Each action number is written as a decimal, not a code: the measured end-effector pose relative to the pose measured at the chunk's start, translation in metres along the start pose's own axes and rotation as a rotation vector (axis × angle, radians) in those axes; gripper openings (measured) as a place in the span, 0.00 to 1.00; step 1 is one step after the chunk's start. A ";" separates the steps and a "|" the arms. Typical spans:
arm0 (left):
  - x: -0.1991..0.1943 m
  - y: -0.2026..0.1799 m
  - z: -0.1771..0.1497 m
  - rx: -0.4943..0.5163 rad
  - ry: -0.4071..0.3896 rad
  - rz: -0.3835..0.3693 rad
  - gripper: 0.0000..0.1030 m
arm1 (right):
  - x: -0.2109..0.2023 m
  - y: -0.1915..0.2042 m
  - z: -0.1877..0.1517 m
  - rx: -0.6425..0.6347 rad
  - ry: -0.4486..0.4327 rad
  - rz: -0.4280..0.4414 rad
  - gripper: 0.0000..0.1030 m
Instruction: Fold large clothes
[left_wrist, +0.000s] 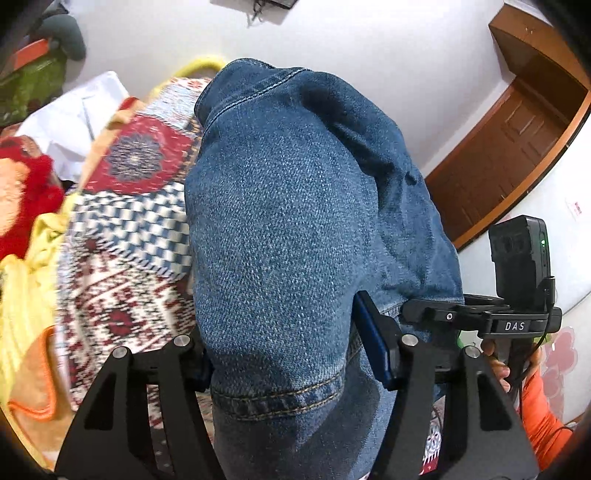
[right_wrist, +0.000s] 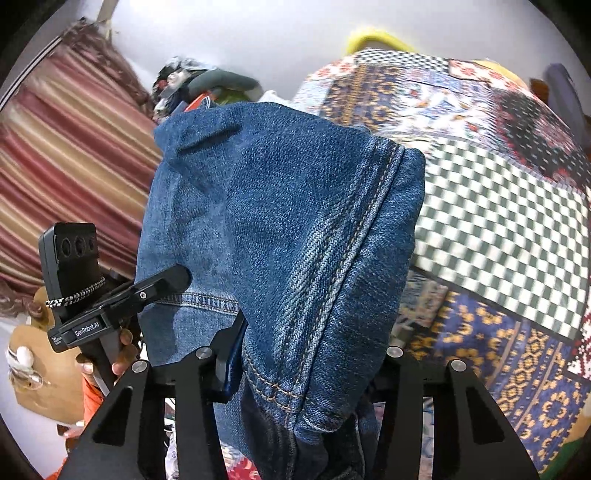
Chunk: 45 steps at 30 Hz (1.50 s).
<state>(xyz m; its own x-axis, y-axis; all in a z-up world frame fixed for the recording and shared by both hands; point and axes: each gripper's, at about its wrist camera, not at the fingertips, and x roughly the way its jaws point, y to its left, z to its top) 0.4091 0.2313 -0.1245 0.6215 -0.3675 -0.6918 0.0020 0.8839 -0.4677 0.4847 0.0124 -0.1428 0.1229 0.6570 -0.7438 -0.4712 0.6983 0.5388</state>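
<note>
A blue denim garment (left_wrist: 280, 206) hangs lifted above the bed, bunched and draped over both grippers. In the left wrist view my left gripper (left_wrist: 288, 363) is shut on a hemmed fold of it, with thick denim filling the gap between the pads. In the right wrist view my right gripper (right_wrist: 306, 365) is shut on a seamed fold of the same denim garment (right_wrist: 280, 221); its right finger is hidden behind the cloth. Each view shows the other hand-held unit at the side, gripped by a person's hand (left_wrist: 498, 365) in an orange sleeve (right_wrist: 92, 398).
A patchwork quilt (right_wrist: 498, 221) covers the bed below the denim. Yellow cloth (left_wrist: 26, 295), a red plush thing (left_wrist: 33, 184) and a white garment (left_wrist: 85, 110) lie at the left. A wooden door (left_wrist: 517, 147) and a striped curtain (right_wrist: 66, 166) stand behind.
</note>
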 end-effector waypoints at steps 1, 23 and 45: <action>-0.006 0.006 -0.002 -0.006 -0.002 0.006 0.61 | 0.004 0.007 0.000 -0.003 0.004 0.003 0.45; 0.045 0.186 -0.100 -0.337 0.157 -0.006 0.63 | 0.185 0.018 -0.011 0.025 0.258 0.024 0.49; -0.031 0.093 -0.145 0.090 0.086 0.381 0.67 | 0.110 0.037 -0.046 -0.244 0.138 -0.231 0.69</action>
<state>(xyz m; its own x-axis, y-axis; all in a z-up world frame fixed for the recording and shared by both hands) 0.2768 0.2832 -0.2264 0.5230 -0.0283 -0.8519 -0.1448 0.9820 -0.1215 0.4406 0.0976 -0.2222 0.1397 0.4336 -0.8902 -0.6416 0.7244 0.2521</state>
